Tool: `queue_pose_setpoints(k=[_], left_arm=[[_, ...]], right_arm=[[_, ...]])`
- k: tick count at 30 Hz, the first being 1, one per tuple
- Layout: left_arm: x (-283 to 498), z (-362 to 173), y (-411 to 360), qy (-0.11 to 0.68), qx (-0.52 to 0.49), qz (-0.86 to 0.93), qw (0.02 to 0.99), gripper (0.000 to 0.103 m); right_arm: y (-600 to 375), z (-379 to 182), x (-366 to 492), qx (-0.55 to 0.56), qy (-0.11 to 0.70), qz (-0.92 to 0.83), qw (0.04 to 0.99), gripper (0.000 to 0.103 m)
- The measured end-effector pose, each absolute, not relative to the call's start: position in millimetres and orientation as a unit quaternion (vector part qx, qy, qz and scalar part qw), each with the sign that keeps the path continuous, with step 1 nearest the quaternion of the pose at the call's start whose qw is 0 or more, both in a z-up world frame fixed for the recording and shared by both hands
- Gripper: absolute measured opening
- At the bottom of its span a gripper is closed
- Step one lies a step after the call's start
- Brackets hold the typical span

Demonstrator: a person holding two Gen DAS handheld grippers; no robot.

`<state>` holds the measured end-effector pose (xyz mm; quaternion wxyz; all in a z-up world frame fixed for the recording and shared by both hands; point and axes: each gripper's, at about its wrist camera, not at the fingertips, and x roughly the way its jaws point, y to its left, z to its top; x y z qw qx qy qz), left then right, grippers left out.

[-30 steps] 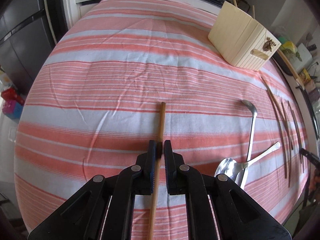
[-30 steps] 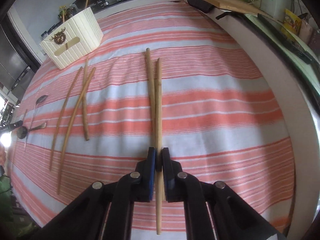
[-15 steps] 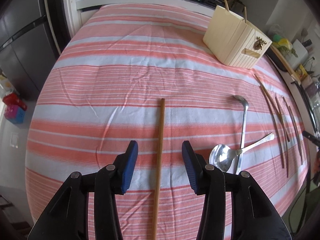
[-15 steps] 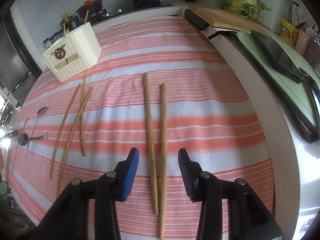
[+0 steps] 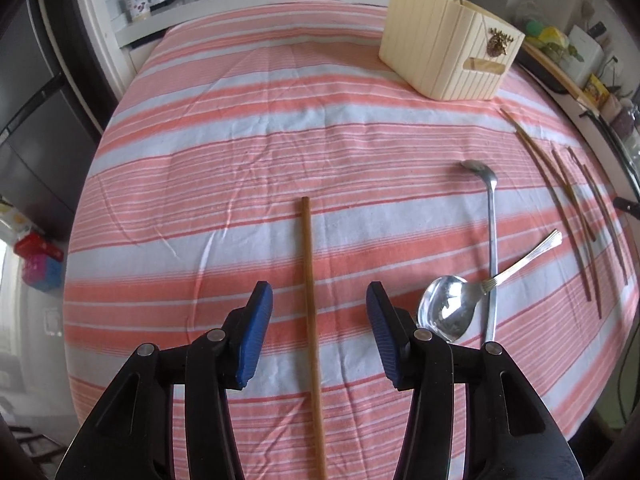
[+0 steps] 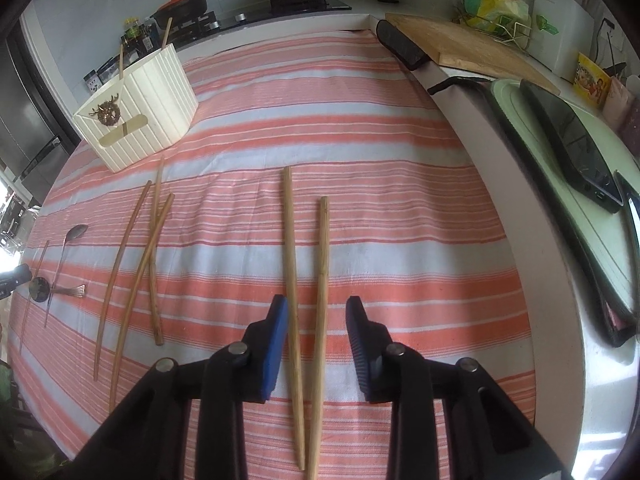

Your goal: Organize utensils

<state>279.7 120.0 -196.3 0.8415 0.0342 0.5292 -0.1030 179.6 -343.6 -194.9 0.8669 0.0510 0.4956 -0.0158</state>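
My left gripper [image 5: 319, 307] is open above a single brown chopstick [image 5: 309, 280] that lies on the striped cloth between its jaws. A large spoon [image 5: 448, 312] and a long thin spoon [image 5: 492, 232] lie crossed to its right. My right gripper [image 6: 317, 325] is open over two light wooden chopsticks [image 6: 290, 264] lying side by side. A cream ribbed utensil holder [image 5: 448, 60] stands at the back with two sticks in it; it also shows in the right wrist view [image 6: 140, 112].
Three more chopsticks [image 6: 136, 264] lie left of the right gripper. Several dark chopsticks [image 5: 576, 216] lie at the right edge in the left wrist view. A cutting board [image 6: 472, 48] and a dark tray [image 6: 568, 140] sit beyond the table's right edge [image 6: 480, 128].
Both grippers opened and let go of their chopsticks, which now rest on the cloth. Both grippers pulled back and up a little.
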Motion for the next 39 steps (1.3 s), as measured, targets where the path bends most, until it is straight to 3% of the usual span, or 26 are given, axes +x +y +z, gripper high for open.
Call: queue_pose_setpoints(k=[7,16,21,24,26,28,31,35,39], left_arm=[[291.9,-209.5,124.6,0.544,0.032,-0.089,0.834,0.049],[292.5,-210.8,117.6,0.543,0.057,-0.082,0.834,0.049],[300.2,-210.6,116.7,0.548,0.060,-0.086,0.830,0.048],[306.2,-209.8,112.6,0.552,0.069,-0.089,0.826,0.041],[310.9,-208.7,109.5,0.556,0.072,-0.094,0.823,0.032],[315.4,-208.2,106.9,0.561,0.072,-0.100,0.819,0.016],[322.2,-207.9,99.6,0.563,0.085,-0.099,0.816,0.005],[328.4,-200.8,94.8,0.553,0.089,-0.095,0.823,0.004],[317.6,-159.5,100.2,0.507,0.058,-0.101,0.854,0.004]], right_arm=[[-340.6,-195.6,195.6,0.033,0.505,-0.015,0.862,0.030],[-345.0,-220.3,226.7,0.027,0.542,-0.009,0.840,0.021],[-339.3,-221.2,244.3,0.008,0.554,-0.003,0.832,0.021],[-344.7,-220.7,262.6,0.028,0.562,-0.002,0.827,0.020],[-348.6,-220.1,271.3,0.039,0.565,0.000,0.824,0.017],[-351.2,-221.3,278.0,0.037,0.565,-0.004,0.824,0.008],[-354.0,-221.1,287.4,0.048,0.563,-0.003,0.825,0.007],[-355.3,-216.9,295.6,0.064,0.545,-0.001,0.836,0.007],[-349.6,-182.8,285.8,0.081,0.488,0.012,0.869,0.007]])
